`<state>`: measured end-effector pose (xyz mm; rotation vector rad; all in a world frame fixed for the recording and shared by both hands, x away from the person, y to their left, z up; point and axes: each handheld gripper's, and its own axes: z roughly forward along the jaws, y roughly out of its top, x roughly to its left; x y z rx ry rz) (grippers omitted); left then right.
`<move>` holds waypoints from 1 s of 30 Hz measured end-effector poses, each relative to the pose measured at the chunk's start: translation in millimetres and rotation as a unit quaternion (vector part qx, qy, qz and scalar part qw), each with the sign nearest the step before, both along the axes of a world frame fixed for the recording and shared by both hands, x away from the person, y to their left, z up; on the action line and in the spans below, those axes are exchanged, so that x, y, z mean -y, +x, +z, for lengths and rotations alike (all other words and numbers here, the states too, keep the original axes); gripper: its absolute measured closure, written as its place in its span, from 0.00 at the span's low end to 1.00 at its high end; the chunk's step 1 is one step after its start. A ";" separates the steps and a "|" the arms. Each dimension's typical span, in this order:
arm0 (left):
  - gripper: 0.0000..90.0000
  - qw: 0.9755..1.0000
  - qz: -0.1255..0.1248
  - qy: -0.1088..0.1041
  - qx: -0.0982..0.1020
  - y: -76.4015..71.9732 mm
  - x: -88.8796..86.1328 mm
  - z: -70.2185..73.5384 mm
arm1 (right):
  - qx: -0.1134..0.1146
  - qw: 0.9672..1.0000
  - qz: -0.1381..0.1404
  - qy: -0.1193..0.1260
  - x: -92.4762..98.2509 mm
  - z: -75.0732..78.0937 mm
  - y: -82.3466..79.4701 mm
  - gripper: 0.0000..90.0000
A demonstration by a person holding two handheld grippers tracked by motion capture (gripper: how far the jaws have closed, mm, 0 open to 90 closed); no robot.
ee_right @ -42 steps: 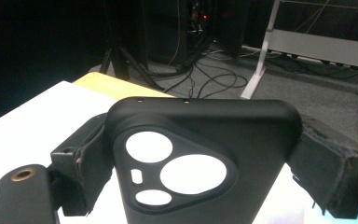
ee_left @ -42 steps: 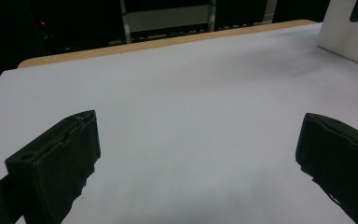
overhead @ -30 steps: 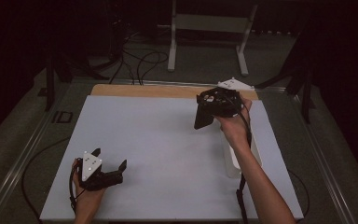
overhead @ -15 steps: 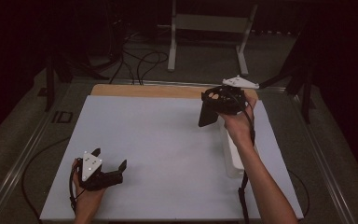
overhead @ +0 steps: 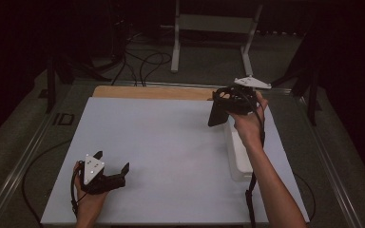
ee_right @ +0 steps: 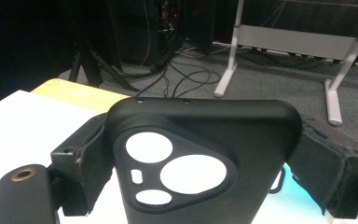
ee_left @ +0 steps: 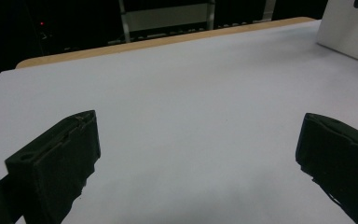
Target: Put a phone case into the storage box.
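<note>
My right gripper [overhead: 224, 103] is lifted over the far right part of the white table [overhead: 171, 137] and is shut on a black phone case [overhead: 216, 115]. In the right gripper view the phone case [ee_right: 200, 154] stands upright, its camera cut-outs facing the lens. Both padded fingers [ee_right: 81, 156] press on its side edges. At the near left, my left gripper [overhead: 112, 161] rests low on the table. It stands open, and the left gripper view has bare white surface between the two fingers [ee_left: 60, 158].
A long white box [overhead: 236, 154] lies on the table's right side, under the right forearm; the same white box [ee_left: 349, 32] appears at upper right in the left gripper view. A wooden strip [overhead: 147, 91] edges the far side. Beyond it are floor cables [overhead: 142, 61] and a metal stand [overhead: 209, 23].
The right gripper has shifted a little to the right with the phone case still in it. The left gripper has stayed put.
</note>
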<state>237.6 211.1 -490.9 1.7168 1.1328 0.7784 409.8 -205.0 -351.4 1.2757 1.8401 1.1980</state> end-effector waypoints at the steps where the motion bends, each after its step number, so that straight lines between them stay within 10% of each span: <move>1: 0.00 1.000 0.000 0.001 0.000 0.0 0.1 -0.1 | 0.000 1.000 -0.005 0.000 1.9 0.0 0.6 0.15; 30: 0.00 1.000 0.000 0.003 0.000 -0.2 0.3 0.1 | 0.018 0.999 -0.032 0.009 21.7 12.6 2.6 0.15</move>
